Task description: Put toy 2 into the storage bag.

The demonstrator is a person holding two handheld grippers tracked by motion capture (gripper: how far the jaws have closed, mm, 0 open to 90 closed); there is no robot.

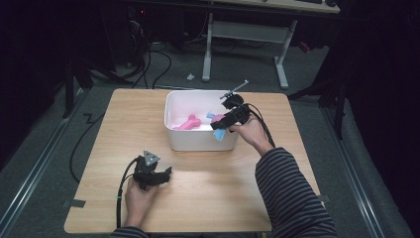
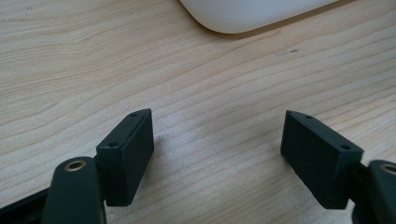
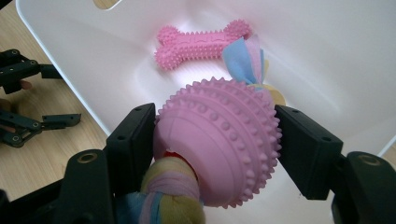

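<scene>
1. The pink spiked rubber ball toy, with a pastel fleece rope knotted through it, sits between the two black fingers of the right gripper, which pinch it on both sides.
2. In the right gripper view the ball hangs over the inside of the white rectangular plastic bin, above its floor; a strip of blue and pink fleece sticks out behind it.
3. A pink spiked rubber bone toy lies flat on the bin's floor, apart from the ball and farther in.
4. In the high view the right gripper is at the bin's right side, with blue fleece dangling at the near rim; the bone shows inside.
5. The left gripper rests low on the light wooden tabletop, near the front edge and well apart from the bin.
6. Its fingers are spread wide with bare wood between them, pinching nothing; a rounded corner of the bin shows beyond them.
</scene>
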